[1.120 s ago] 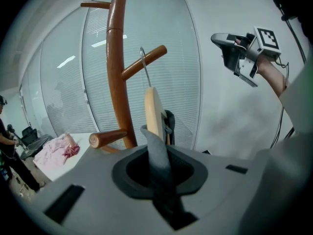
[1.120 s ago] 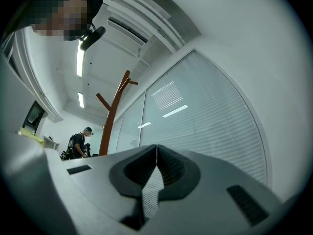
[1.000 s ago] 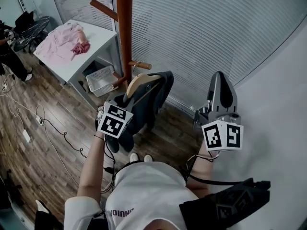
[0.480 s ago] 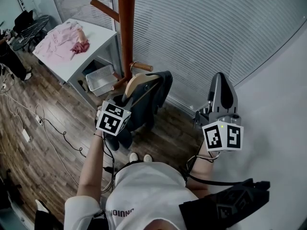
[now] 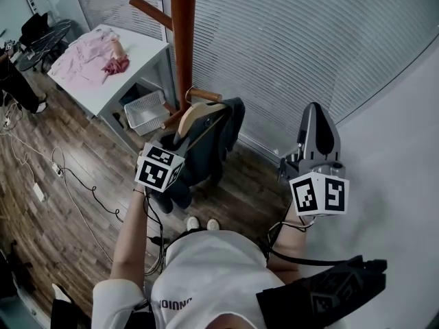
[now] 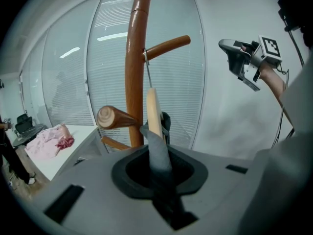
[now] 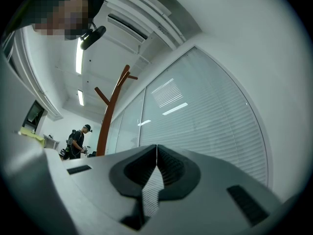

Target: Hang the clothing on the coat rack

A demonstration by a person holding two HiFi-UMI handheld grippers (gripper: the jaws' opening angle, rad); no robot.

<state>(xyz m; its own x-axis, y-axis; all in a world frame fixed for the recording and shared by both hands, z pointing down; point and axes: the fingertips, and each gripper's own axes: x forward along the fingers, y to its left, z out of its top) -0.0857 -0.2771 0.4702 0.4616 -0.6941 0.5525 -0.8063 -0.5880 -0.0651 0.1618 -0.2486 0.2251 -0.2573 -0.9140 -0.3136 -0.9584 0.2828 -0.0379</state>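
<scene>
The left gripper (image 6: 158,155) pinches the jacket (image 5: 214,146) where it drapes over the wooden hanger (image 6: 153,112). The hanger's wire hook (image 6: 147,68) rises just beside the rack pole (image 6: 135,62). Its top is at the root of a right-pointing peg (image 6: 168,45), but I cannot tell whether it rests on it. Another peg's round end (image 6: 108,116) juts close on the left of the jaws. The right gripper (image 7: 156,149), pressed together and empty, hangs well right of the rack, in open space before the blinds (image 5: 288,40). The table (image 5: 140,50) edge lies far left.
</scene>
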